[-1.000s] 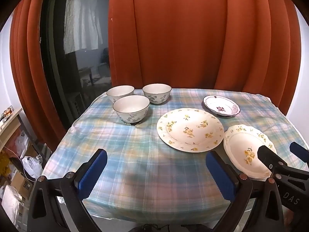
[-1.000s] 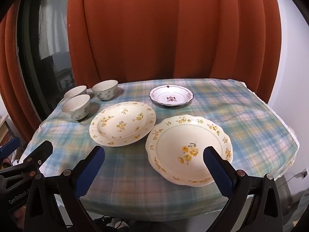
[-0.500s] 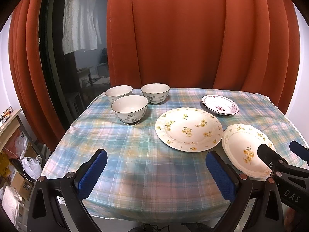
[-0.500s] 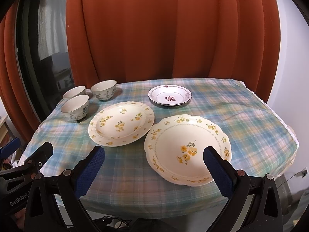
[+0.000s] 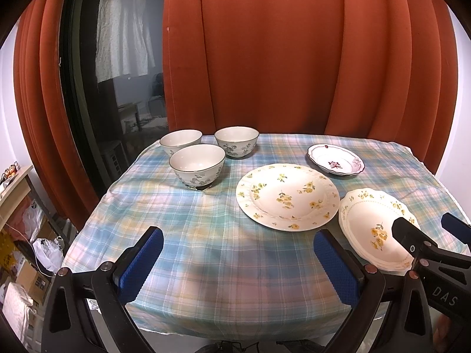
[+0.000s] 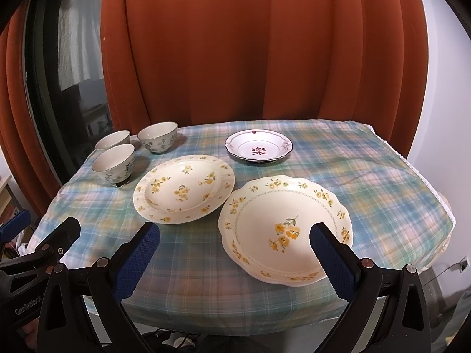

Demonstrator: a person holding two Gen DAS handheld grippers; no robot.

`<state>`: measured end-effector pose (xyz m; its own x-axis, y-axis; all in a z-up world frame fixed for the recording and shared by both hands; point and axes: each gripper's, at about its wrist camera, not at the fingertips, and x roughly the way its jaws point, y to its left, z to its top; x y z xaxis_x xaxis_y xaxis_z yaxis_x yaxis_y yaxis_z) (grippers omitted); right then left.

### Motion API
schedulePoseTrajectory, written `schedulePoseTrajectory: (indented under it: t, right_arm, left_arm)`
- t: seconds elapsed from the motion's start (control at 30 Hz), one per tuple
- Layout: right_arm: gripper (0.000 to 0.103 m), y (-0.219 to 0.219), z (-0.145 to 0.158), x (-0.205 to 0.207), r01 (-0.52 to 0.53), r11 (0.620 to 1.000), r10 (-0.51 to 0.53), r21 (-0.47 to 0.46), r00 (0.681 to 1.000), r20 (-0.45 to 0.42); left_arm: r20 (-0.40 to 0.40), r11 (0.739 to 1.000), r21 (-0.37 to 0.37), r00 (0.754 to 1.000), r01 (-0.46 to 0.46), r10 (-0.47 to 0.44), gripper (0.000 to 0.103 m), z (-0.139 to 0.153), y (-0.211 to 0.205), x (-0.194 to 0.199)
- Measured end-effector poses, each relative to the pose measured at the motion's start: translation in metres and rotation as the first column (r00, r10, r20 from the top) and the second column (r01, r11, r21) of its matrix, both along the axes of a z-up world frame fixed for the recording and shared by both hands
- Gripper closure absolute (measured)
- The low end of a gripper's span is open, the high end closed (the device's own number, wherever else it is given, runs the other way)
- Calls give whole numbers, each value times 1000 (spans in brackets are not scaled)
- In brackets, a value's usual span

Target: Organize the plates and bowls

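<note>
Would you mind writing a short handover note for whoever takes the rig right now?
Left gripper: open, empty, hovering at the table's near edge.
Right gripper: open, empty, fingers facing the scalloped plate.
Three bowls stand separately at the far left; round floral plate in the middle, its rim next to the scalloped plate; small red-motif dish behind.
Done: nothing stacked.
Left: stack the bowls, stack the plates.

- The table, covered by a plaid cloth, carried all the crockery.
- Three bowls stood grouped ahead-left of the left gripper.
- A round floral plate lay ahead-left of the right gripper.
- A scalloped plate lay directly ahead of it.
- A small red-crested dish lay farthest ahead.
</note>
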<state>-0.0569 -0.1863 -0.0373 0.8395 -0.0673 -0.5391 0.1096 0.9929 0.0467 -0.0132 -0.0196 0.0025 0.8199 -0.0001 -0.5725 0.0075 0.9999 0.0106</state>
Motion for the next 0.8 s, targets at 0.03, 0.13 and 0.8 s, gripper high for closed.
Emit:
schedulePoseTrajectory:
  t: [0.03,0.13,0.8]
  right_arm:
    - [0,0,0,0,0,1000,0,-1,1000,0]
    - [0,0,0,0,0,1000,0,-1,1000,0]
    - [0,-3,1,6,12,1000,-12,-5,1000,-13]
  left_arm:
    - [0,1000,1,1000,0,0,0,0,0,0]
    - [1,1000,0,1000,0,0,0,0,0,0]
    - [-10,1000,6,1000,18,-18,0,2,-6,5]
